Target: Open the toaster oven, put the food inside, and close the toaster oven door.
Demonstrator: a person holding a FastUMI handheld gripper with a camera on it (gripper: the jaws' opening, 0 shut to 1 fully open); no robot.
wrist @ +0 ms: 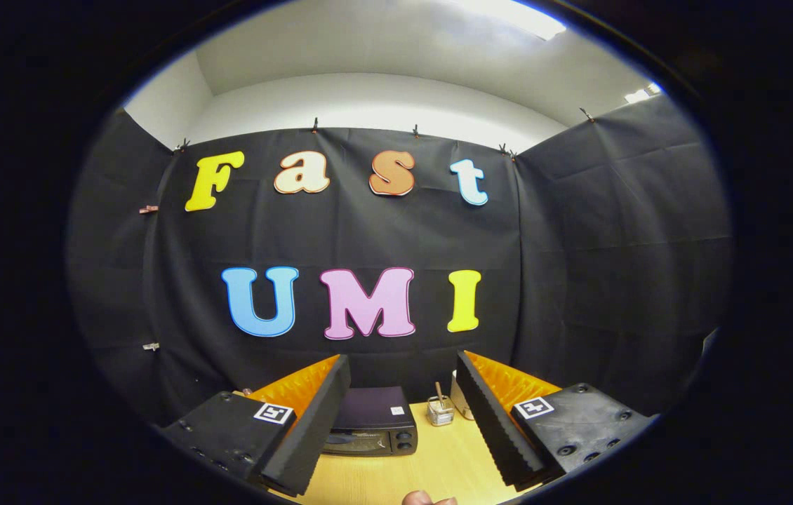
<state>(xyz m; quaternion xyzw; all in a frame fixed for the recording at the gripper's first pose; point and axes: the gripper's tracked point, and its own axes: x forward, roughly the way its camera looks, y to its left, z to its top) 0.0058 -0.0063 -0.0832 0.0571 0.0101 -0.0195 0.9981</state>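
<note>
Gripper view: the toaster oven [372, 421] sits on the bench [431, 466] ahead of my fingers [396, 428], seen in the gap between them and partly hidden behind the left one. It is a dark box with its door closed, the glass front facing me and two round knobs at its right end. A small white sticker lies on its top. My fingers stand wide apart with nothing between them, well short of the oven and touching nothing.

Just right of the oven, also beyond my fingers, stands a small glass jar [441, 412] with a stick leaning up out of it. Close behind the jar, next to my right finger, is a pale cup [460, 400], half hidden. The bench is light wood. Near me on it, between the fingers and below them, a small rounded brownish thing [428, 499] pokes into sight; I cannot tell what it is. Behind everything hangs the black cloth wall [579, 280] of the booth.
</note>
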